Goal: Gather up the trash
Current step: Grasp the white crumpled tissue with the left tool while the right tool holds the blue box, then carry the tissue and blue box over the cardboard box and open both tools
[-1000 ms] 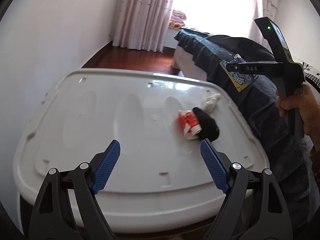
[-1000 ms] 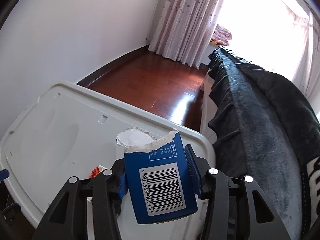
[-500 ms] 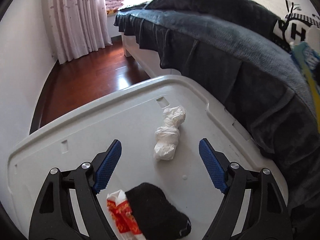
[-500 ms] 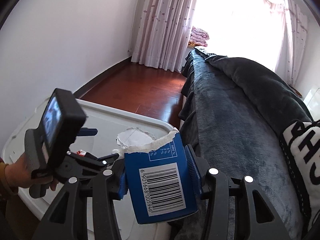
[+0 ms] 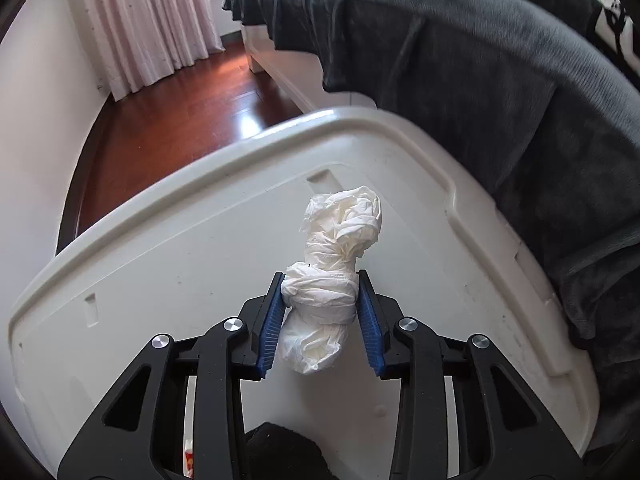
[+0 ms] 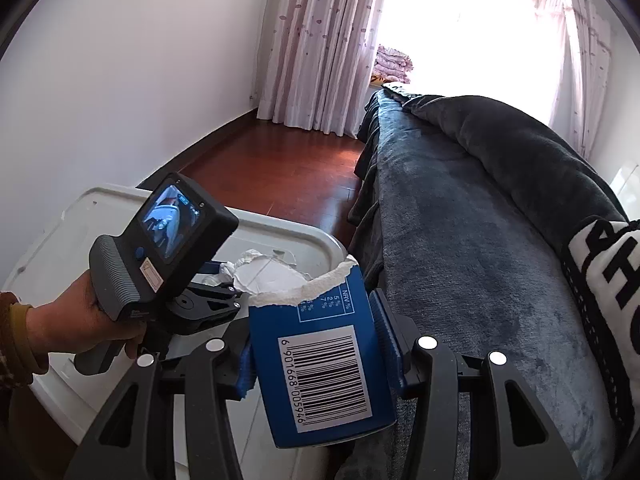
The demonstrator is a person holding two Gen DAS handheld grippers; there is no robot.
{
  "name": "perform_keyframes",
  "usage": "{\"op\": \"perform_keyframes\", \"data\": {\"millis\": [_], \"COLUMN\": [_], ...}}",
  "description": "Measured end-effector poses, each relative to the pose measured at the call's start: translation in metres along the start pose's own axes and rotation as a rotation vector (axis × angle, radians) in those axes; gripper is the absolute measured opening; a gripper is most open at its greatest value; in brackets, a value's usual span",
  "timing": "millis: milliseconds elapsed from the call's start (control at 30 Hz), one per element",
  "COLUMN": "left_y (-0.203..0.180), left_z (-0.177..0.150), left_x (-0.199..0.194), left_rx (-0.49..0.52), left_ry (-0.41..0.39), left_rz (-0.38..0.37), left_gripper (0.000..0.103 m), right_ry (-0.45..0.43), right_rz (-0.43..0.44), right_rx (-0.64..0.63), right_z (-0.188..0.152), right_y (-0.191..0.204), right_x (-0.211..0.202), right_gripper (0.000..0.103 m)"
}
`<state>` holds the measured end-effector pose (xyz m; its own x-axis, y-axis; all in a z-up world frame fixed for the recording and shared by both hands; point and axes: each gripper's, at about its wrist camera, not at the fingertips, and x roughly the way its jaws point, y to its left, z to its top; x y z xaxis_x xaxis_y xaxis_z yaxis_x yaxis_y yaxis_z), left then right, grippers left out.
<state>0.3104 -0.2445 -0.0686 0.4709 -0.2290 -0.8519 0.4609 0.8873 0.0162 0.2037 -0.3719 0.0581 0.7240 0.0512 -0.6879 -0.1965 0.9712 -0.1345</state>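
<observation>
Left claw [image 5: 320, 316] has just closed on the tissue [image 5: 332, 276] at 12 o'clock — next, lift it into the torn box [image 6: 320, 356] the right claw [image 6: 316, 344] grips.

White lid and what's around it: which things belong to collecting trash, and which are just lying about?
Belongs to the job:
- crumpled white tissue, clamped in the left hand-held gripper
- torn blue carton, held in the right hand-held gripper

Just lying about:
- dark blanket
- curtains

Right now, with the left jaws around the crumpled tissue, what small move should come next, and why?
Probably lift the left gripper straight up a little. Its jaws have just been closing and now pinch the crumpled white tissue, which still lies on the white bin lid. The right gripper already holds the torn blue carton.
</observation>
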Motion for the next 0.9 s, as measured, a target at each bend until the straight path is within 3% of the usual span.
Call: {"op": "perform_keyframes", "data": {"millis": [200,400,600,767,900], "left_y": [0.022,0.057,0.08,0.076,0.069], "left_z": [-0.014,-0.076,-0.184,-0.279,-0.351], "left_x": [-0.059,-0.155,-0.234,-0.266,-0.275], "left_rx": [-0.056,-0.127,-0.2,-0.234,-0.3], "left_ry": [-0.108,-0.188,-0.186,-0.162,-0.118], "left_rz": [0.012,0.046,0.097,0.131,0.116], "left_gripper": [0.034,0.034,0.034,0.034,0.034], "right_ry": [-0.016,-0.04,-0.027,0.024,0.06], "right_rz": [0.012,0.051,0.154,0.231,0.269], "right_rx": [-0.007,-0.014,-0.014,-0.01,0.03], "right_z": [-0.001,-0.007,-0.046,-0.098,-0.14], "right_y": [0.013,0.047,0.117,0.18,0.218], "right_x": [-0.015,-0.054,-0.103,-0.129,-0.142], "right_gripper": [0.049,0.049,0.049,0.049,0.049]}}
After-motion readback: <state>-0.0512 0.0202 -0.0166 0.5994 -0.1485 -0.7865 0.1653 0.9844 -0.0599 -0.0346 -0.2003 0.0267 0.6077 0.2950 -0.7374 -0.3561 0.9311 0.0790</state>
